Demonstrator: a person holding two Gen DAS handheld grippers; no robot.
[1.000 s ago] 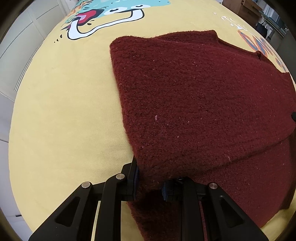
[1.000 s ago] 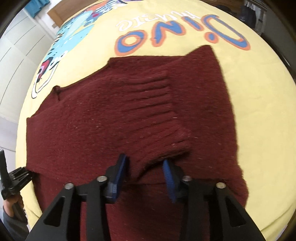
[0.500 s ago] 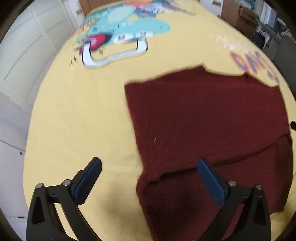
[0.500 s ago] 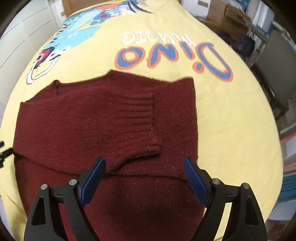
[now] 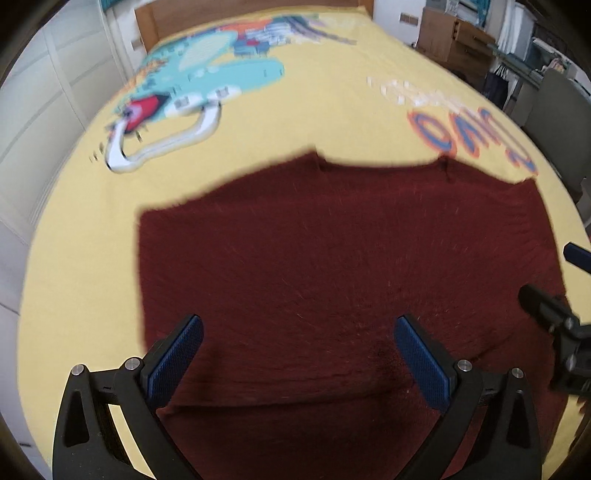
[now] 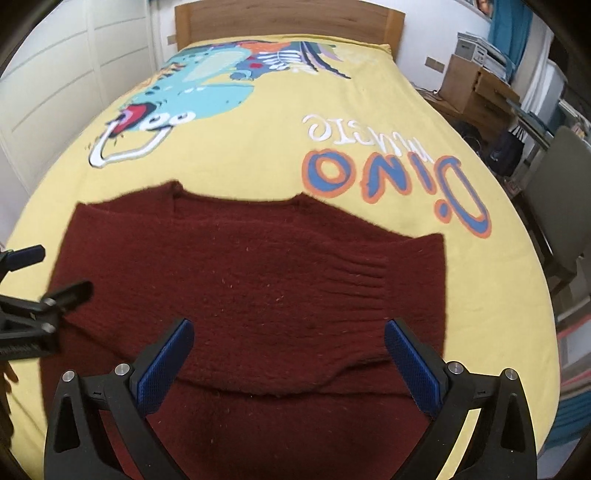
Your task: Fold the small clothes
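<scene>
Both grippers — left (image 5: 298, 354), right (image 6: 289, 356) — hang with fingers spread above the sweater (image 6: 243, 280), touching nothing.

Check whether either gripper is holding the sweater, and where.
Neither. The left gripper and right gripper both stand open above the maroon sweater, gripping nothing.

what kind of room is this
Most likely a bedroom, perhaps a child's. The sweater lies on a bed with a wooden headboard and a yellow dinosaur-print bedspread. Cardboard boxes and a chair stand along the right side.
</scene>
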